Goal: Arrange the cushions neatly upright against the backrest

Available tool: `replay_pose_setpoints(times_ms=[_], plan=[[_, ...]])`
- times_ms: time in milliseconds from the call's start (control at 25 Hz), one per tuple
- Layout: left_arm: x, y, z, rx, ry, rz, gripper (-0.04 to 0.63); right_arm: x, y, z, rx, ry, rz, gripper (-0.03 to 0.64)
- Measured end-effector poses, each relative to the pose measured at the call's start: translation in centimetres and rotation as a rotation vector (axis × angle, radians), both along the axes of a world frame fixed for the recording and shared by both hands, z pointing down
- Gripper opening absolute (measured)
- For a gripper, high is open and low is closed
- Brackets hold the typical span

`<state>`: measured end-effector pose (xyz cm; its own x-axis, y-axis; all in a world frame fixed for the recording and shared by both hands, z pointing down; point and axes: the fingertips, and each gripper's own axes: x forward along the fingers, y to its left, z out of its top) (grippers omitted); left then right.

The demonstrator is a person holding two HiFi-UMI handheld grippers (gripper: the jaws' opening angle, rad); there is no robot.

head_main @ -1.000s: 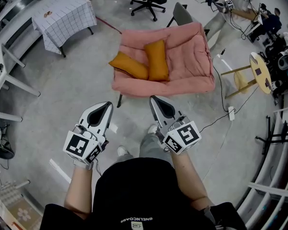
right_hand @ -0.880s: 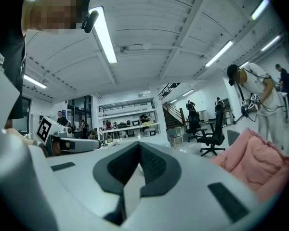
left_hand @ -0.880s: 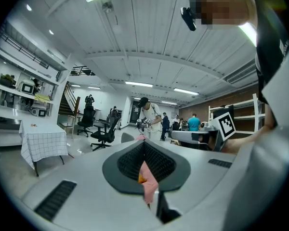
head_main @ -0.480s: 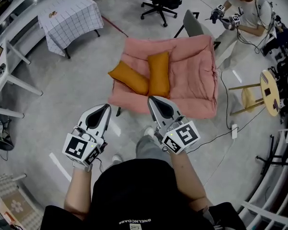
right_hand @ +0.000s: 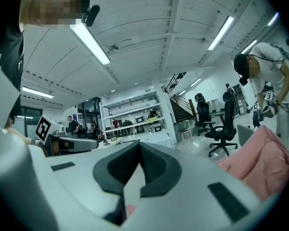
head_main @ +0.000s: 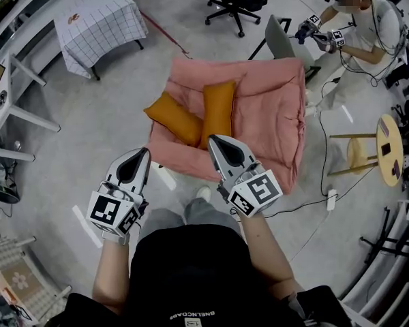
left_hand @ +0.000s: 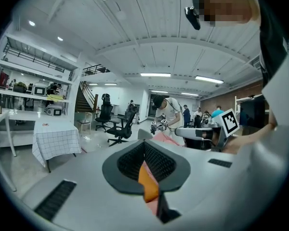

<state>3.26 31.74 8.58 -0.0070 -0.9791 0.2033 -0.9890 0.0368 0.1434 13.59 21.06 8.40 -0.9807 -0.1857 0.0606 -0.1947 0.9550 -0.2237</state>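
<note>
Holding the left gripper (head_main: 138,161) and the right gripper (head_main: 221,150) low ahead of the body, both with jaws pressed fully together and gripping nothing. Catching only a sliver of orange and pink through the slit of the left one, from well beyond its tips.

Facing the pink sofa (head_main: 276,125), with neither gripper touching it. Finding both task items lying on its seat: the left cushion (head_main: 172,119) flat and slanted, poking past the seat's left edge, and the right cushion (head_main: 218,110) lying lengthwise beside it, the two touching near their lower ends. Judging neither to be standing against the backrest (head_main: 252,73) at the far side.

Expecting soft, light, squashy handling: plump orange fabric, likely sagging and folding if pinched at a bare corner. Judging it better to open wide and bite into a thick seam edge near the middle of a long side, then to tip each cushion up.

Reading no brand or label on cushions or sofa. Seeing only black-and-white square patterns on the marker cubes (head_main: 255,193), and small white print on the black shirt (head_main: 191,278), inverted and too small to read with confidence.
</note>
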Motion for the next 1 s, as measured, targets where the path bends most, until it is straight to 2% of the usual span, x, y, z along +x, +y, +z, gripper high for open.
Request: replay_pose_setpoints(times_ms=[360, 560, 840, 1000], plan=[[0.0, -3.7, 1.4, -0.038, 0.038, -0.009, 0.014, 0.8, -4.9, 1.2, -0.031, 0.031, 0.039, 0.009], [-0.9, -5.9, 2.3, -0.061, 0.050, 0.035, 0.014, 0.4, -7.3, 2.0, -0.042, 0.054, 0.093, 0.009], [-4.4, -8.1, 3.8, -0.071, 0.084, 0.091, 0.014, -1.8, -9.3, 3.7, -0.048, 0.109, 0.167, 0.009], [-5.7, -9.2, 5.0, -0.088, 0.130, 0.149, 0.014, -2.5, -10.3, 5.1, -0.057, 0.160, 0.232, 0.010]])
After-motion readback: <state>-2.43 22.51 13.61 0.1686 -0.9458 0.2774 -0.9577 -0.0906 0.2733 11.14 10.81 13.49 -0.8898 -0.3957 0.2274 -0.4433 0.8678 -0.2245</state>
